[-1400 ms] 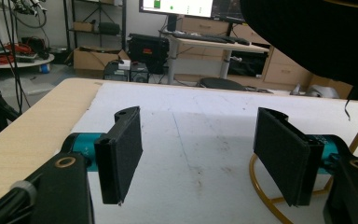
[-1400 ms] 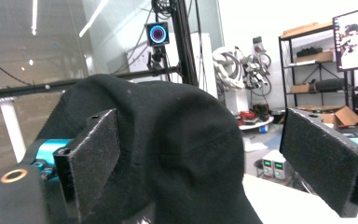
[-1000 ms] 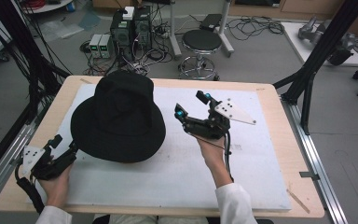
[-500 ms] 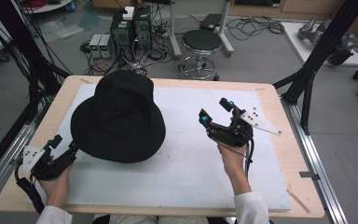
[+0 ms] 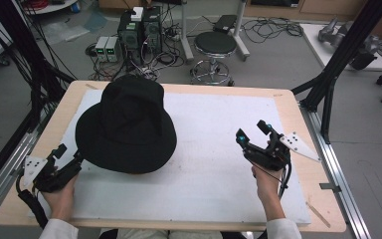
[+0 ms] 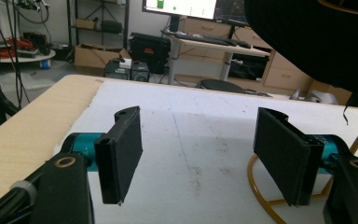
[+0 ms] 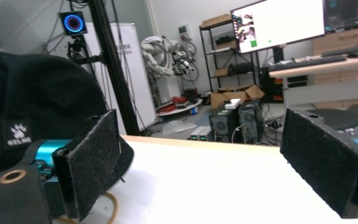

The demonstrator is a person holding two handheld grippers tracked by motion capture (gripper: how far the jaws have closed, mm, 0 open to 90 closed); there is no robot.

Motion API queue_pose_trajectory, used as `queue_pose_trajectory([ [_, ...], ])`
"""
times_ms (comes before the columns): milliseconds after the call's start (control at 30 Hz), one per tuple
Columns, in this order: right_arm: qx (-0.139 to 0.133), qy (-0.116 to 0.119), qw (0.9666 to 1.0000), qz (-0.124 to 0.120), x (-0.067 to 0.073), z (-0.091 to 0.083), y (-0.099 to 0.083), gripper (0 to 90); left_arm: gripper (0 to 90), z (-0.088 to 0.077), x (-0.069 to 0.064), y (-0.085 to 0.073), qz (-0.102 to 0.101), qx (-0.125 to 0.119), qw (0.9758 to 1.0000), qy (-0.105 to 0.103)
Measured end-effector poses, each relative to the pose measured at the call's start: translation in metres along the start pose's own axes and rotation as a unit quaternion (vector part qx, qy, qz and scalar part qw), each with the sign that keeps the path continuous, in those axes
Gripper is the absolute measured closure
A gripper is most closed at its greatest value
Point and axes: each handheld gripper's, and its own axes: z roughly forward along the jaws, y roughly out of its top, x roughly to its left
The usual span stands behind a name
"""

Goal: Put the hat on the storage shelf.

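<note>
Hat point(image 5: 127, 124) sits on wire stand point(image 6: 261, 196); left gripper point(image 5: 68, 160) open near brim, right gripper point(image 5: 252, 133) open, well apart.

A white mat point(image 5: 214, 149) lies under my right tool point(image 5: 251, 130), on a wooden table point(image 5: 292, 119). Far ahead of that tool stands a round black stool point(image 5: 215, 44). Left of the stool sit computer boxes point(image 5: 139, 30) on the grey floor point(image 5: 278, 59).
</note>
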Motion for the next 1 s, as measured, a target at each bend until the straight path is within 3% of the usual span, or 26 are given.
queue_pose_trajectory([
  [300,0.013,-0.037,0.9992,0.006,-0.014,-0.018,-0.023,11.2,32.6,0.001,-0.003,-0.001,-0.007,-0.001,1.0000,-0.005],
  [600,0.030,-0.072,0.9966,-0.027,-0.016,-0.024,-0.037,9.8,32.6,-0.005,0.000,-0.002,-0.023,-0.004,0.9997,-0.002],
  [800,0.053,-0.106,0.9917,-0.049,-0.018,-0.026,-0.047,9.8,32.7,-0.008,0.000,-0.002,-0.027,-0.006,0.9996,0.001],
  [867,0.066,-0.128,0.9880,-0.057,-0.016,-0.025,-0.049,9.8,32.7,-0.008,0.000,-0.003,-0.027,-0.006,0.9996,0.002],
  [1000,0.080,-0.146,0.9843,-0.059,-0.016,-0.023,-0.052,9.8,32.7,-0.008,0.001,-0.002,-0.026,-0.005,0.9996,0.003],
])
